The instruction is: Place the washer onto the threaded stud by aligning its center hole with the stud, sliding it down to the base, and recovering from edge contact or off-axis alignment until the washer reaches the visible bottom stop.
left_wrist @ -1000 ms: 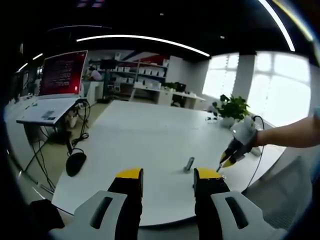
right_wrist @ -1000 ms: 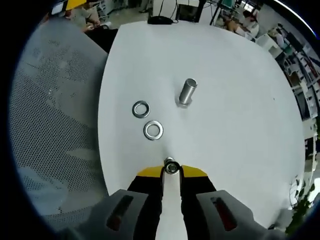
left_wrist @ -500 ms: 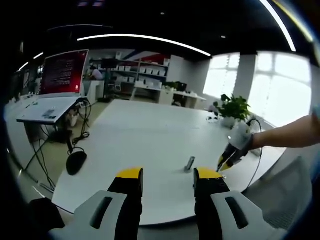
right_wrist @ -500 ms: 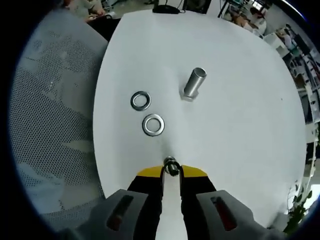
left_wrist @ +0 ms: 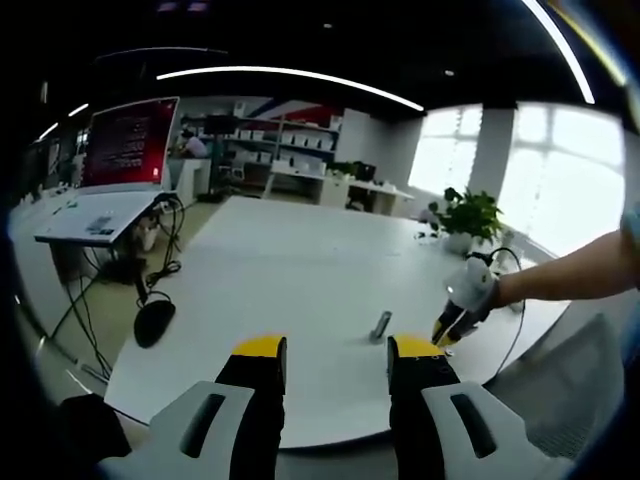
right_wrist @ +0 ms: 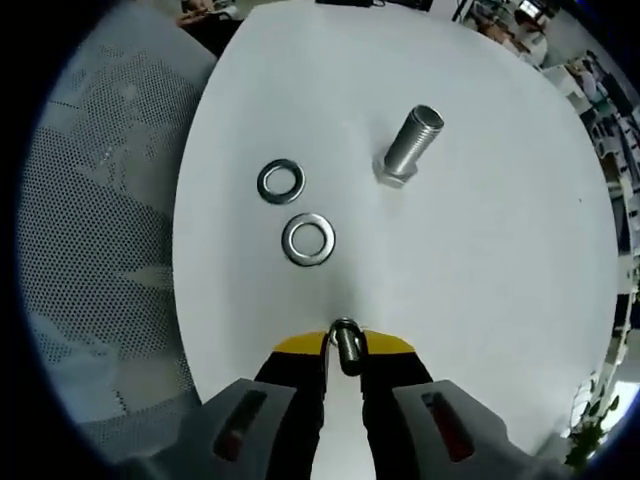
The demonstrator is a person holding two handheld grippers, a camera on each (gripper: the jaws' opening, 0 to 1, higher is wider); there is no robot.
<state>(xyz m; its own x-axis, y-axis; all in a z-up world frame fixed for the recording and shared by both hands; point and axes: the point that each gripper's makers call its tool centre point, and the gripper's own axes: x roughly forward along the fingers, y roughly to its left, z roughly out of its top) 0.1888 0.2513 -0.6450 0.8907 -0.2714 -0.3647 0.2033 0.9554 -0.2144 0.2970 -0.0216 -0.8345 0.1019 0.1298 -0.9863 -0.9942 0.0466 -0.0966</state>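
Right gripper (right_wrist: 344, 345): jaws clenched on a washer (right_wrist: 345, 347), held edge-on at the tips, so its hole is hard to make out. Threaded stud (right_wrist: 411, 143) stands on the white table (right_wrist: 480, 260) at 1 o'clock from the tips, well apart. Two spare washers (right_wrist: 308, 239) lie flat at 11 o'clock, just beside each other. Mesh chair (right_wrist: 100, 200) at left, partly cut off.

Left gripper (left_wrist: 335, 352): jaws apart, holding nothing. In the left gripper view the stud is small and blurred; the held washer cannot be discerned.
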